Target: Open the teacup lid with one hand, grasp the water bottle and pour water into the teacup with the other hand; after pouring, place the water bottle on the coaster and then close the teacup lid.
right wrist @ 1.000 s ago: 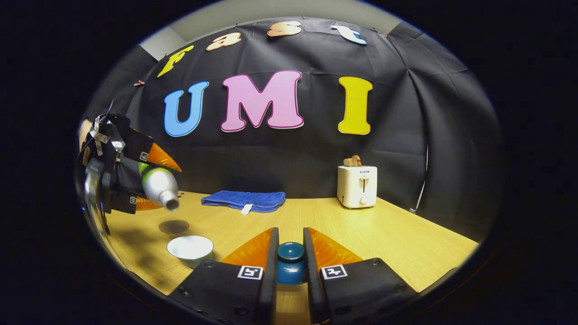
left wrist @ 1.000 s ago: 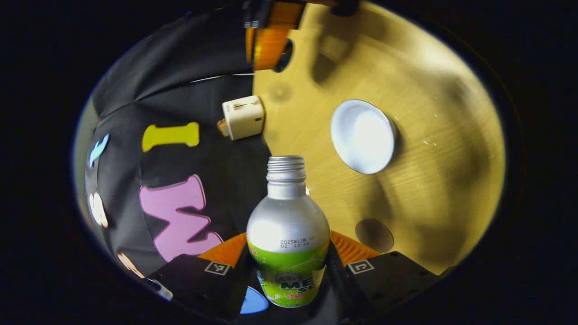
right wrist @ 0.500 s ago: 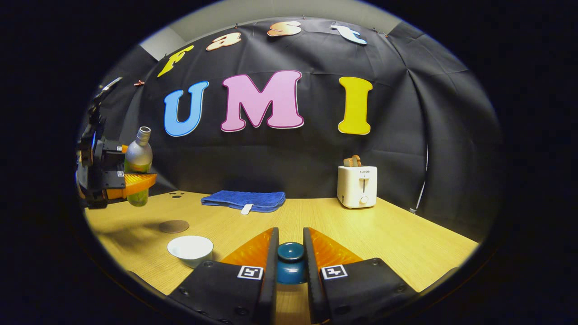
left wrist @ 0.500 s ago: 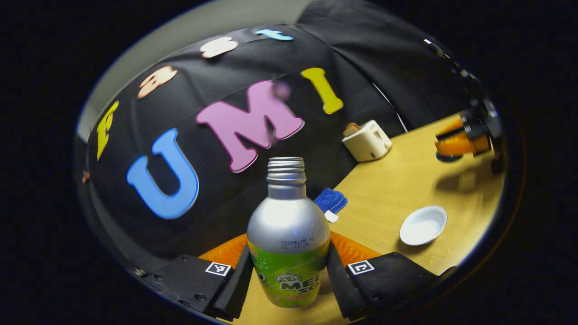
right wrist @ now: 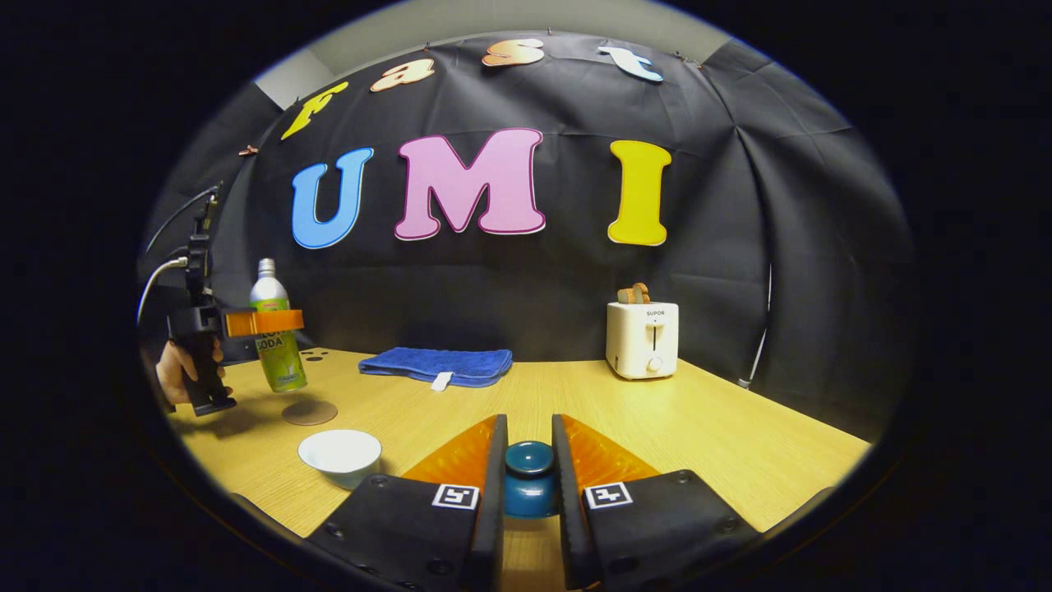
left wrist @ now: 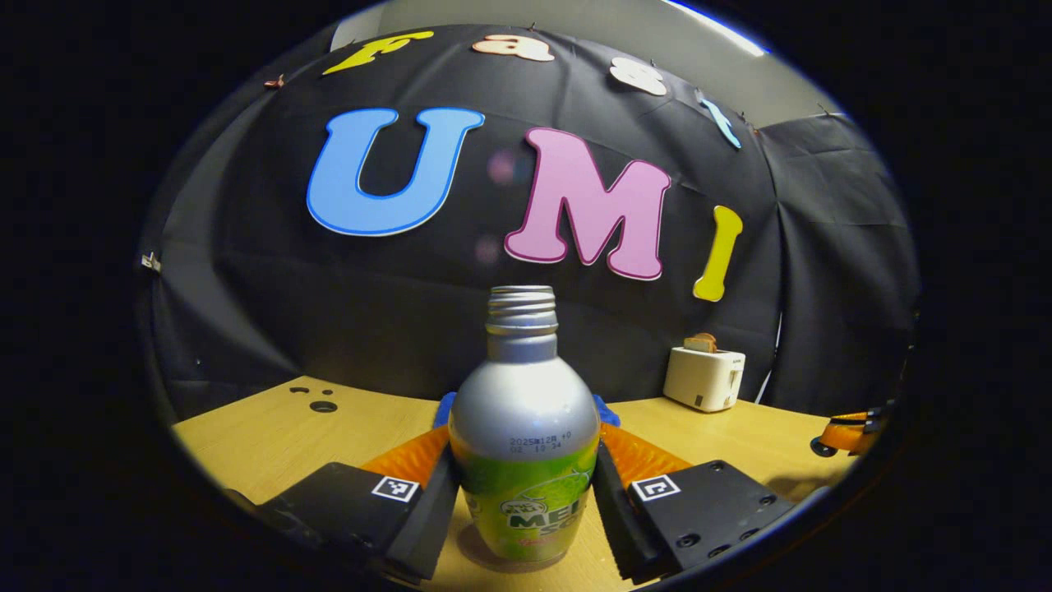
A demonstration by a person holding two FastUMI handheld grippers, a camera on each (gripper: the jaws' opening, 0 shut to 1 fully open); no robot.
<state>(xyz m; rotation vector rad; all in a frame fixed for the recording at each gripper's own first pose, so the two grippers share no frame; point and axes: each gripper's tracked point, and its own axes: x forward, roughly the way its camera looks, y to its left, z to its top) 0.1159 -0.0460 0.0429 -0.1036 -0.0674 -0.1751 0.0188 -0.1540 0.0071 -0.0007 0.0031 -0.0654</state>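
- Left gripper view puts the table (left wrist: 271, 427) level beneath us where a second ago it stood on edge, so we have swung the water bottle (left wrist: 524, 427) from its pouring tilt back to upright; we judge the pour finished.
- Our left gripper (left wrist: 526, 485) has both fingers pressed on the bottle's lower body, neck rising straight ahead of the jaws, open mouth on top.
- In the right gripper view the hand (right wrist: 177, 370) holding that gripper (right wrist: 246, 322) has it level, fingers horizontal, the bottle (right wrist: 275, 337) hanging just above the table and a little behind the coaster (right wrist: 309, 412).
- That means the next step, as we read it, is a short lowering onto the coaster; we cannot tell from either view whether the base is lined up over it yet.
- The teacup (right wrist: 340, 454) sits open, ahead and left of our right jaws, nearer them than the coaster.
- Our right gripper (right wrist: 528, 473) is closed narrowly on the knob of the teacup lid (right wrist: 528, 481), held between the fingers, level and facing the back wall.
- The blue towel (right wrist: 436, 364) and toaster (right wrist: 643, 339) lie well ahead of the right jaws, apart from the work.
- The lid waits until the bottle is set down.
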